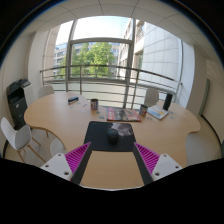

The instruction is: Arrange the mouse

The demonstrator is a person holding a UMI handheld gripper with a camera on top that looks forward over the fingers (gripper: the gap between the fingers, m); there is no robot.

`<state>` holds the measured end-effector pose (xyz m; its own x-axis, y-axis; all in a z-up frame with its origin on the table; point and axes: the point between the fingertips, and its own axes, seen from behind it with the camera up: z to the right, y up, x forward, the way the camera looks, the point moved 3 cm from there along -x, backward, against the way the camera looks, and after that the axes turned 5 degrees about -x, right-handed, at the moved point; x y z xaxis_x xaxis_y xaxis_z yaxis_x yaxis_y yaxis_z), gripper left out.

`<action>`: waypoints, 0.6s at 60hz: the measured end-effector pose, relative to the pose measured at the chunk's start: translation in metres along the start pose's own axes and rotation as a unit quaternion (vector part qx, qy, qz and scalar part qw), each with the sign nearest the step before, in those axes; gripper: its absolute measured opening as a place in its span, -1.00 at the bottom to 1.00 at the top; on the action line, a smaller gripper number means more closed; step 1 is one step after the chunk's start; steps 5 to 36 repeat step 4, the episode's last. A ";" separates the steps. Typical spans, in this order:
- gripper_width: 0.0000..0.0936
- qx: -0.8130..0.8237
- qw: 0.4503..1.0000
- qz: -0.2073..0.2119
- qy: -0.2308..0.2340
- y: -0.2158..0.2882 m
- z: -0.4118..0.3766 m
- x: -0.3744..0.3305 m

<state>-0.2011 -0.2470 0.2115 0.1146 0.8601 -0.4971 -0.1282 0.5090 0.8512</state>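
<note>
A dark mouse [111, 136] sits on a black mouse mat [108, 136] on the wooden table [60, 115], just ahead of my fingers and between their lines. My gripper [112, 156] is open and empty, its pink-padded fingers [76, 156] spread wide on either side, short of the mat's near edge. Nothing is held between them.
A magazine [124, 114] lies beyond the mat. A mug [94, 104] and a small dark object [73, 100] stand farther back. A laptop [160, 110] sits at the right. White chairs [18, 135] stand at the left, a printer [18, 97] behind them.
</note>
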 end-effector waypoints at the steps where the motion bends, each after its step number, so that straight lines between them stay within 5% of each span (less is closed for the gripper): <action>1: 0.81 0.000 1.000 0.000 0.000 0.000 0.000 -0.001; 36: 0.80 0.001 1.000 0.000 0.003 -0.001 -0.002 -0.002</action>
